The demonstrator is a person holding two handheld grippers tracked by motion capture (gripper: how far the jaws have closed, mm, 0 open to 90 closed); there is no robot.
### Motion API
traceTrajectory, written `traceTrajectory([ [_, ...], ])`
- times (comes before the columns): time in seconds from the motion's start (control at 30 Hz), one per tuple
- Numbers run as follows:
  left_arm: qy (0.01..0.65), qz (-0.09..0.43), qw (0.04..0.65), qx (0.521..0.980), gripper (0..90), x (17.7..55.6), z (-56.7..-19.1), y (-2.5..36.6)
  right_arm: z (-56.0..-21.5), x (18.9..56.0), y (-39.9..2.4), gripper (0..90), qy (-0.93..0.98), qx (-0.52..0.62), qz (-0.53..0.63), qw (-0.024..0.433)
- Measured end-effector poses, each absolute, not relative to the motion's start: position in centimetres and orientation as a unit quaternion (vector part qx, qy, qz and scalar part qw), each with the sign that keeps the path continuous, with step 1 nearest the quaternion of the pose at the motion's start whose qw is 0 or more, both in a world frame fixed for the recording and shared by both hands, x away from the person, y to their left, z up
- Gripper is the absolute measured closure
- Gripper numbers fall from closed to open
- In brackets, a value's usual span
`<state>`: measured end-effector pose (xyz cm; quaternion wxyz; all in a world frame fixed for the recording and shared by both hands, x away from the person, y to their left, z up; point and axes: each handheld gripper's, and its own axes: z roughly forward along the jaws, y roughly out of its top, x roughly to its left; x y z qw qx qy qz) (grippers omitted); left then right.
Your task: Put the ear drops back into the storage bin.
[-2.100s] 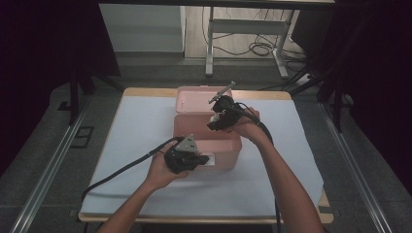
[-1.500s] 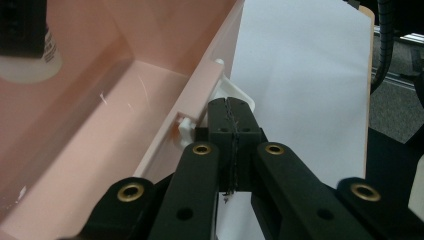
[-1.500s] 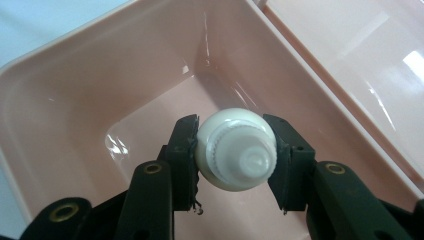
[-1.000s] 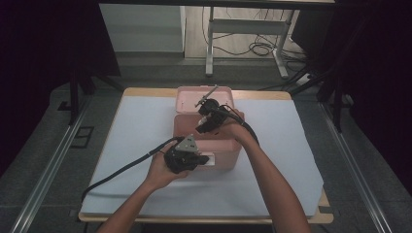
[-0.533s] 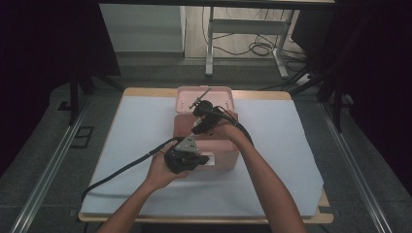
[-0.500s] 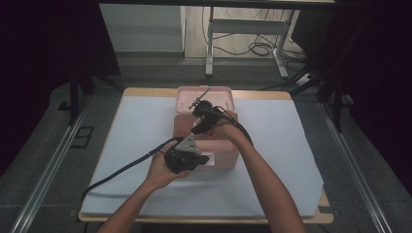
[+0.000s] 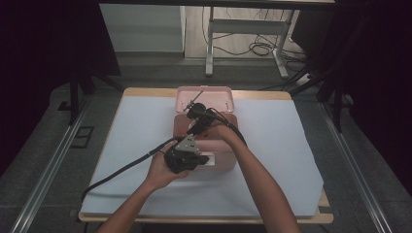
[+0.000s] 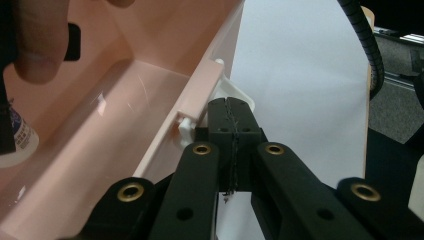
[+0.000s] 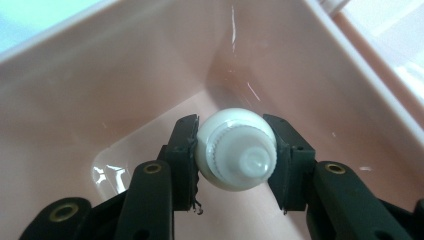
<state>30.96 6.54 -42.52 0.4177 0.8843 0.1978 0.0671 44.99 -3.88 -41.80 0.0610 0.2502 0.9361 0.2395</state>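
right hand-held gripper [image 9: 235,150] pinching round white ribbed-cap bottle [image 9: 236,150] | glossy pink plastic box [image 9: 75,90] | left hand-held gripper [image 8: 233,117] pressed together

Both forearms are bare, no sleeves. The left gripper [image 8: 231,115] and right gripper [image 9: 235,150] are matte black with brass-ringed screw holes (a ribbed black cable [image 7: 126,167] trails from the left one).

Overhead plus two close box [image 7: 206,145] views

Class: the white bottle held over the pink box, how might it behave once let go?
The white bottle looks round and smooth, so it could slip or roll. Small and plastic-looking, it is probably light. Inside the pink box, the walls should stop it.
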Motion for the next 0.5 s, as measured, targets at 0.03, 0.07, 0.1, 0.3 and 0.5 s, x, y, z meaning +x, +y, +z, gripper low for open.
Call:
traceTrajectory([
  [0.03,0.197,0.067,0.416,0.885,90.0,31.0,-42.5,6.6,-41.9,45.1,-3.8,60.0,0.936,0.249,0.241,0.061],
  [0.07,0.197,0.067,0.416,0.886,90.0,31.0,-42.5,6.6,-42.0,45.2,-3.8,59.9,0.937,0.248,0.240,0.060],
  [0.1,0.196,0.067,0.415,0.886,90.0,31.0,-42.5,6.6,-42.1,45.3,-3.7,59.9,0.936,0.249,0.242,0.059],
  [0.3,0.195,0.068,0.414,0.887,90.0,31.0,-42.5,6.6,-42.7,45.4,-3.1,59.9,0.939,0.247,0.232,0.057],
  [0.5,0.195,0.069,0.414,0.886,90.0,31.0,-42.5,6.6,-43.8,45.8,-2.7,59.9,0.944,0.243,0.212,0.066],
])
